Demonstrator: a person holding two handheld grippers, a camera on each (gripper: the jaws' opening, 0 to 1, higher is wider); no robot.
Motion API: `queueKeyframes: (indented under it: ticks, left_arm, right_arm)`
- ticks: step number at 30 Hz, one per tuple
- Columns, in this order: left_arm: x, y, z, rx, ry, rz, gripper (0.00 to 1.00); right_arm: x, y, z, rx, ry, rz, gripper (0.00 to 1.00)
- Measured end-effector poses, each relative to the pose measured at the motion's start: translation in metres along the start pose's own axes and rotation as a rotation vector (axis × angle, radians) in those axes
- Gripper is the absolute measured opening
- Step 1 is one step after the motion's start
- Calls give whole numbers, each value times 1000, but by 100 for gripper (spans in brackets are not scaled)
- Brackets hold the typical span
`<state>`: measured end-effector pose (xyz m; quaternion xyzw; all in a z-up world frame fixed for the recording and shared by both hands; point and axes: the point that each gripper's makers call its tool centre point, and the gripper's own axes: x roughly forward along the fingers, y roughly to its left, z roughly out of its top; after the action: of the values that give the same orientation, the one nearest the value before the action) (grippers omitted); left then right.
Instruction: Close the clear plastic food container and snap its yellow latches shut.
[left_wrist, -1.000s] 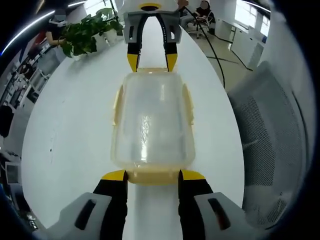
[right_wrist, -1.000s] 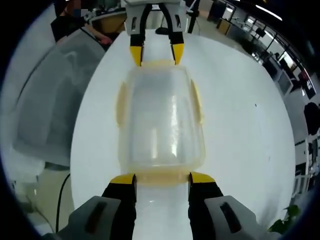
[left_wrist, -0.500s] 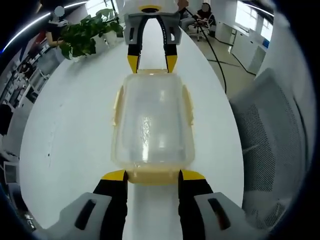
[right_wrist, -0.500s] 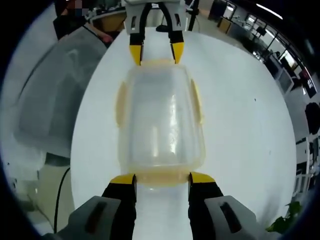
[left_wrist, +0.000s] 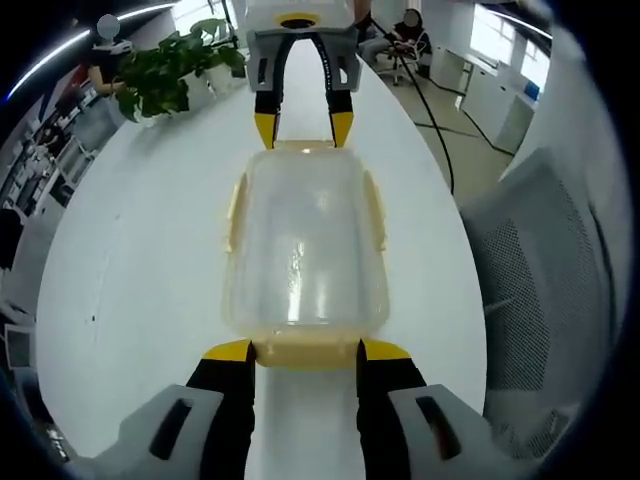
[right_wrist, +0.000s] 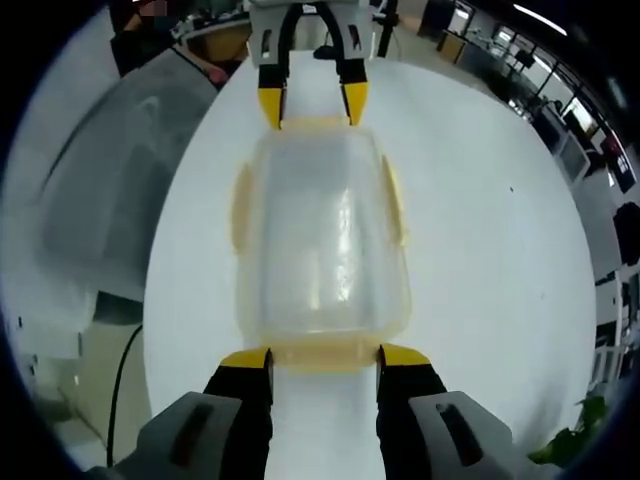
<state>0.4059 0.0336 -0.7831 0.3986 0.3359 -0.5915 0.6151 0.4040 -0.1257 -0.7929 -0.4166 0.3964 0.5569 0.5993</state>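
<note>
Seen first through the left gripper view, the clear plastic food container (left_wrist: 306, 248) with rounded corners lies lid-on in the middle of the smooth white oval table (left_wrist: 130, 250). Its pale yellow latches (left_wrist: 377, 212) hug the long sides. The left gripper (left_wrist: 305, 352), yellow-tipped on black fingers, stands with its jaws spread, one tip at each corner of the near end latch (touching, as far as can be told). At the far end the right gripper (left_wrist: 302, 128) mirrors it, jaws apart. A leafy green potted plant (left_wrist: 168, 70) sits beyond, and a grey mesh chair (left_wrist: 545, 270) is cut off by the edge.

Next, the right gripper view: the container (right_wrist: 320, 240), its lid cloudy with glare, lies between the right gripper (right_wrist: 326, 357) near and the left gripper (right_wrist: 312, 104) far. Contents are hard to make out.
</note>
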Motion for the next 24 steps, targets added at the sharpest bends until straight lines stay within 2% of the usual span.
queueKeyframes:
  ticks: [24]
  left_arm:
    - [16,-1,2,-10,-3,-25,39]
  right_arm:
    - [6,2,-12,23,4,38,39]
